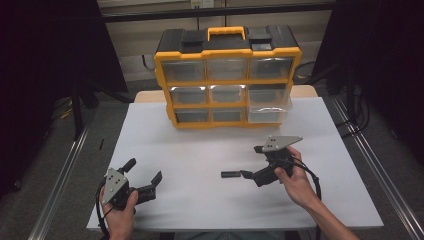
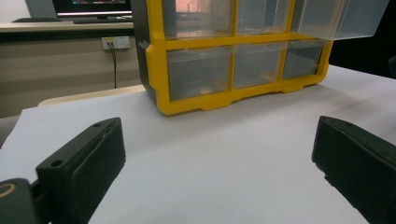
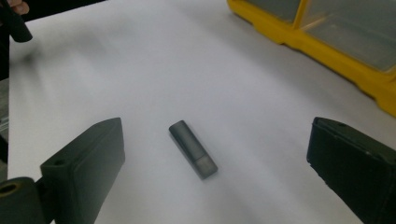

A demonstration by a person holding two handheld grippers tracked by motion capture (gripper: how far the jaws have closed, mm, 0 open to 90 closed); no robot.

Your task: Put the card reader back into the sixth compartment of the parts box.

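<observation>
On the white table (image 1: 200, 150), both claws gape apart, the right claw (image 1: 250, 161) near an unlabelled dark stick (image 3: 193, 149).

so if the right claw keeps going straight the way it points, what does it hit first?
Most likely the small dark stick lying flat on the white table, which sits between the open jaws of the right claw just ahead. Depth is hard to judge; it may pass slightly above.
</observation>
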